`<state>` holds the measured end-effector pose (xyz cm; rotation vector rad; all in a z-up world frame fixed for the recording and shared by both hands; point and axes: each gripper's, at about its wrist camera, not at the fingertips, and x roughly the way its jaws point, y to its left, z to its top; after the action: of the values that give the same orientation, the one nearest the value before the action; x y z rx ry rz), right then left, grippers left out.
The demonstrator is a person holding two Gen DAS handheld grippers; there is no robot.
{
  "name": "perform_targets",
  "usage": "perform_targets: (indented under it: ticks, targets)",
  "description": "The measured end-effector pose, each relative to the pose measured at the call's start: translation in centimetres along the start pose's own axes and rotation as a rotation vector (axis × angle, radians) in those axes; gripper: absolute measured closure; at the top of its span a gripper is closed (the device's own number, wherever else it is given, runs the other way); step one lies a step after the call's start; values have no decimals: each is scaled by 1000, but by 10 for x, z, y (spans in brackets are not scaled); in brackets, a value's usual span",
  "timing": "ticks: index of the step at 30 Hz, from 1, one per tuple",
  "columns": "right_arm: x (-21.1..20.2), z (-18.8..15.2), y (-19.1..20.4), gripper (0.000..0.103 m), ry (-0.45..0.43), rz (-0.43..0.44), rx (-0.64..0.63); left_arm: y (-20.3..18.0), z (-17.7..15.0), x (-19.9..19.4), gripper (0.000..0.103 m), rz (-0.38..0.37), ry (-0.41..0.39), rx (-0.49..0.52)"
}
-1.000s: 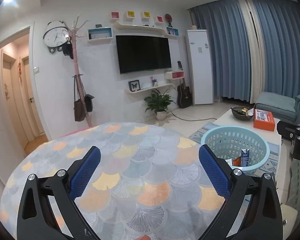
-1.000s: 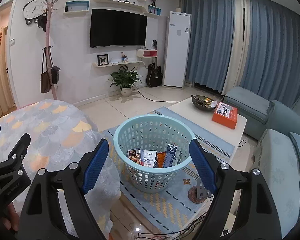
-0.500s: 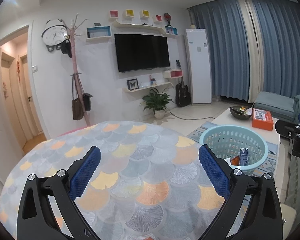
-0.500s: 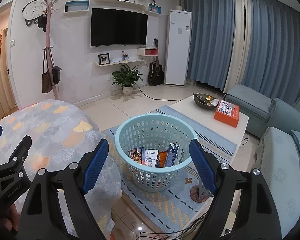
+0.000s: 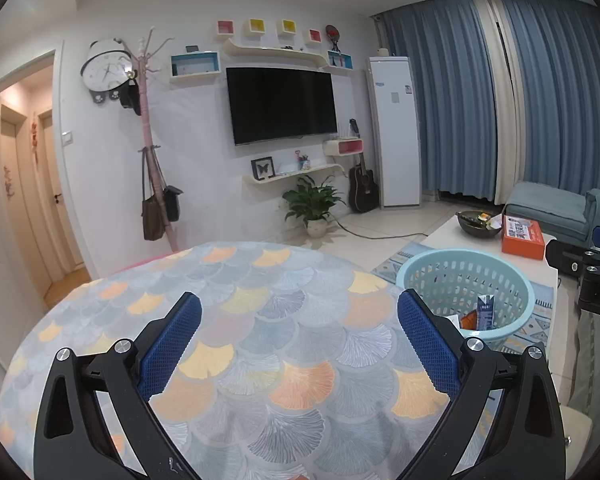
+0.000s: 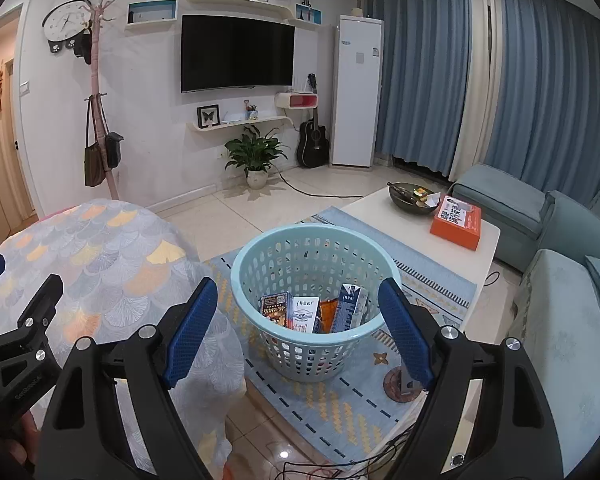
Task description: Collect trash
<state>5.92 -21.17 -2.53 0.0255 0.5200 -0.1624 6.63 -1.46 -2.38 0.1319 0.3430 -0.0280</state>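
Left wrist view: nothing has shifted over the last second. The left gripper (image 5: 298, 338) hangs spread and empty above the round table with its fan-patterned cloth (image 5: 260, 280), where no trash shows.

Right wrist view: the right gripper (image 6: 298, 330), equally wide and empty, faces the pale-blue perforated plastic basket (image 6: 260, 256) on the near rug, which holds several small cartons and packets (image 6: 312, 314). Collection looks finished.

So the basket (image 6: 314, 304) sits on the rug (image 6: 380, 384), just right of the round table (image 6: 112, 264), with cartons (image 6: 312, 314) standing inside (four, I think, they overlap). Behind it is the coffee table (image 6: 452, 252), holding a bowl (image 6: 412, 199) and a box (image 6: 456, 222). Sofa (image 6: 572, 232) is further right, the TV (image 6: 237, 54) on the back wall.
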Motion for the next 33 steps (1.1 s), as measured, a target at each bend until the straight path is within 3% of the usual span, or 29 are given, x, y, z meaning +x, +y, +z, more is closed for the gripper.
perform_targets:
  ticks: [10, 33]
  targets:
    - [2, -1, 0, 25, 5, 1, 2, 16, -3, 10, 7, -80, 49, -87]
    - [5, -5, 0, 24, 16, 1, 10, 20, -4, 11, 7, -89, 65, -105]
